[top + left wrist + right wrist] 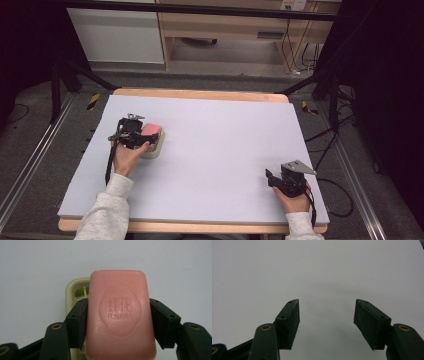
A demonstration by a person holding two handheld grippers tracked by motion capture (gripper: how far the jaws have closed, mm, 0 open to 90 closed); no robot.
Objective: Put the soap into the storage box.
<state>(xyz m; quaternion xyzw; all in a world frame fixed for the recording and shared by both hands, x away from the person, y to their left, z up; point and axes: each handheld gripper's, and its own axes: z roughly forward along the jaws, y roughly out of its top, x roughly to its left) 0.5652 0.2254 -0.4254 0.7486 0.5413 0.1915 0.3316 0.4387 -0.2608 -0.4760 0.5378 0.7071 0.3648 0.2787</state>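
A wooden table [200, 93] carries a pale lavender-grey board [215, 150] covering nearly all of its top. Directly on the board, toward nine o'clock, sits a cream soap dish [156, 149].

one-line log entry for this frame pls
left tongs: shut on pink soap bar over soap dish | right tongs: open, idle above table

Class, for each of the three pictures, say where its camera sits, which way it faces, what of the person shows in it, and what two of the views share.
High view: above the person's side, facing forward and down on the table; both forearms, left gripper, right gripper.
Left gripper view: on the left gripper, along jaws clamping the pink soap above the soap dish.
Right gripper view: on the right gripper, open over table.
Shared: high and left gripper views show soap and dish.
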